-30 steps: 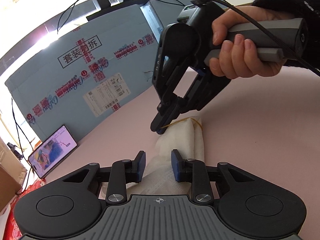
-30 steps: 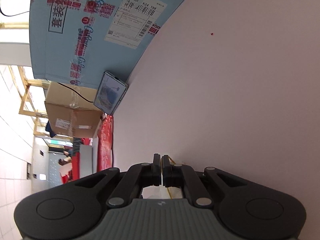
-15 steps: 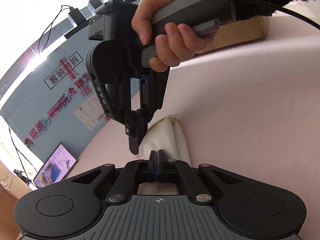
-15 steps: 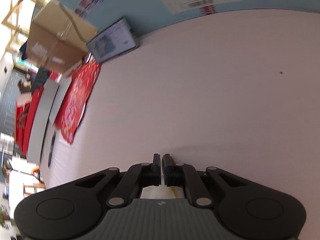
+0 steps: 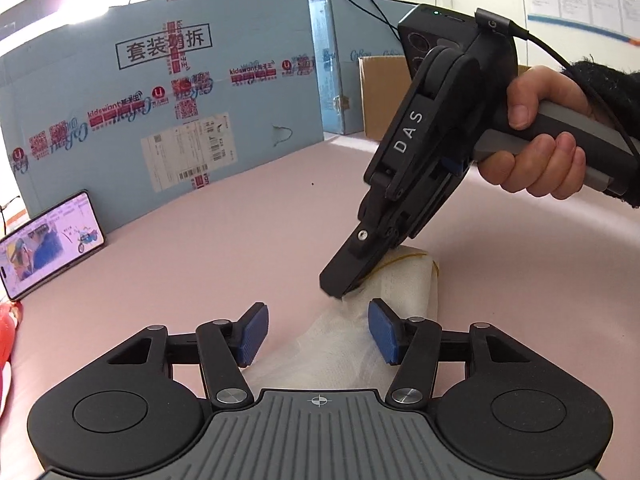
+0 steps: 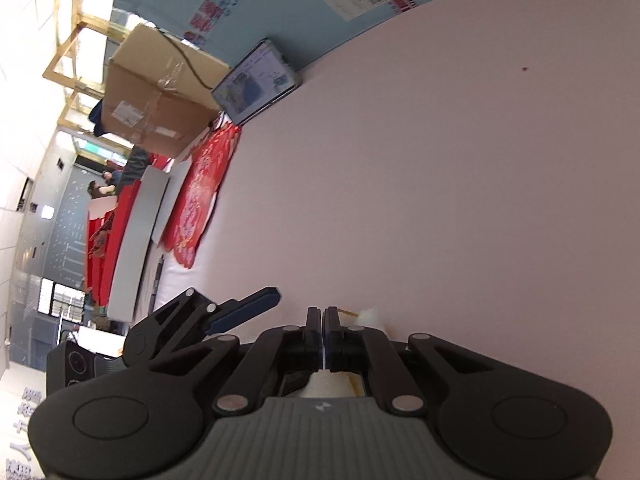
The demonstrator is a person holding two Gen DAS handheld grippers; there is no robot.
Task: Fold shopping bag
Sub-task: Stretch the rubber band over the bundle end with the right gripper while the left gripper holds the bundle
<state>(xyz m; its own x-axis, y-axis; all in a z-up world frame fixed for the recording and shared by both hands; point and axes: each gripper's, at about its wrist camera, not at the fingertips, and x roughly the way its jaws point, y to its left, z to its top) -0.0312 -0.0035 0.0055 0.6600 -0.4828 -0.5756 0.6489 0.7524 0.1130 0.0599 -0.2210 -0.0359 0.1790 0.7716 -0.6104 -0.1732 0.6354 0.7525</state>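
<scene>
The shopping bag (image 5: 396, 280) lies on the pink table (image 5: 240, 232) as a narrow white bundle, already folded down small, so the step in hand looks like a late one: holding the bundle tight while the grip changes.

The right gripper (image 5: 340, 286) points down onto the far end of the bag, its jaws closed. Its own camera shows a thin sliver of white between the pads and more bag under the body, so it seems to pinch a layer of the bag, though I cannot be sure how much.

The left gripper (image 5: 316, 332) is opening, about half wide. The near end of the bag lies between its blue pads (image 5: 252, 334), and neither pad presses on it.

The next move likely calls for the left gripper to take a fresh hold lower down, then tuck or flatten the loose near end without letting the fold spring open.

The bag holds nothing visible. A blue box (image 5: 160, 112) and a brown box (image 6: 160, 80) stand at the table's edge, closed, contents hidden. A phone (image 5: 48, 244) leans against the blue box.
</scene>
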